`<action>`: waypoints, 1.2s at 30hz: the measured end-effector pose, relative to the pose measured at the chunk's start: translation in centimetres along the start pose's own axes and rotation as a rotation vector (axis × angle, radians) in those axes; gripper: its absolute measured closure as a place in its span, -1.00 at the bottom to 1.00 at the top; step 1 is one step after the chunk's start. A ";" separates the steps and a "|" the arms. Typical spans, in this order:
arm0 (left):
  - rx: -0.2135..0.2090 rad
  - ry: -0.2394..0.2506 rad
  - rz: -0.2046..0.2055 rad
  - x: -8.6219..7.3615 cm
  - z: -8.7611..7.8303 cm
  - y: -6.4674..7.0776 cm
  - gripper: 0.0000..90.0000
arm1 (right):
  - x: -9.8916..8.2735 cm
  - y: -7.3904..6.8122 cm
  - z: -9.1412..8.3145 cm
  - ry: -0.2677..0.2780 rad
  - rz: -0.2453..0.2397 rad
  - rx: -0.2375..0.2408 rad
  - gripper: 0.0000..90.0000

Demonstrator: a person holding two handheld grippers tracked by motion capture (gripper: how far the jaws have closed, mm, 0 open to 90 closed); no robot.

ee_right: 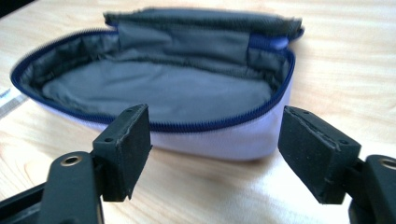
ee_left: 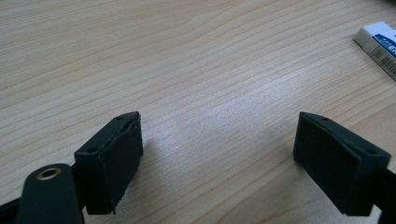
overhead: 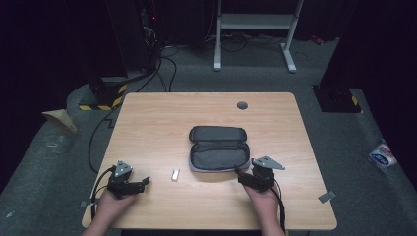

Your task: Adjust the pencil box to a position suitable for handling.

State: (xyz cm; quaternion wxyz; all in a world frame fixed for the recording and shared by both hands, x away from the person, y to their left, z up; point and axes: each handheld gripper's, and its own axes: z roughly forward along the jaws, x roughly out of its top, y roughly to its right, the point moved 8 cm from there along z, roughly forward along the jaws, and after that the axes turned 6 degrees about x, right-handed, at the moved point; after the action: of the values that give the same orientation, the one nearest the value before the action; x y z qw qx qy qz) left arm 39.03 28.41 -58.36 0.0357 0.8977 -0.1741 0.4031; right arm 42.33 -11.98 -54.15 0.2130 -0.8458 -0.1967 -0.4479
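Note:
A grey pencil case (overhead: 218,150) with a blue zipper lies unzipped and open at the table's middle, its grey lining (ee_right: 154,88) bare. A small white eraser (overhead: 175,174) lies on the wood to its left. My left gripper (overhead: 145,183) rests at the front left, pointing right toward the eraser (ee_left: 380,44). Its jaws (ee_left: 219,126) are open over bare wood. My right gripper (overhead: 244,176) sits just in front of the case's near right corner. It is open (ee_right: 215,116), with the jaws apart from the case's pale side wall.
The wooden table (overhead: 162,118) has a round grey cable hole (overhead: 242,105) near its far edge. Beyond it are dark floor, cables (overhead: 164,66) and a white stand (overhead: 255,29). A packet (overhead: 382,155) lies on the floor at the right.

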 end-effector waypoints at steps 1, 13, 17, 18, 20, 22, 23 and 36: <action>0.000 0.000 0.000 0.0 0.0 0.0 -0.64 | 0.3 0.0 -0.2 0.017 -0.005 -0.006 -0.34; 0.000 0.001 -0.001 0.0 0.0 0.0 -0.64 | 1.0 2.1 1.0 0.000 0.033 -0.084 0.29; 0.001 0.001 0.000 0.0 0.0 0.0 -0.64 | 0.7 2.0 1.7 -0.014 0.036 -0.094 0.36; 0.001 0.001 0.000 0.0 0.0 0.0 -0.64 | 0.7 1.9 1.8 -0.014 0.033 -0.095 0.37; 0.000 0.001 0.000 0.0 0.0 0.0 -0.64 | 0.7 1.8 2.0 -0.017 0.032 -0.096 0.38; 0.000 0.001 0.000 0.0 0.0 0.0 -0.64 | 0.7 1.8 2.2 -0.022 0.024 -0.101 0.40; 0.000 0.001 0.000 0.0 0.0 0.0 -0.64 | 0.7 1.8 2.3 -0.023 0.022 -0.101 0.41; 0.001 0.001 0.003 -0.1 -0.1 0.0 -0.63 | 1.5 0.9 3.7 -0.044 -0.013 -0.105 0.42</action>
State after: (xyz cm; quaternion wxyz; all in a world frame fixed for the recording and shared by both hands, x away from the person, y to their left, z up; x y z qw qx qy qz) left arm 38.96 28.45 -58.35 0.0345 0.8974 -0.1751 0.4035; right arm 46.08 -10.53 -54.87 0.1610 -0.8641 -0.1832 -0.4403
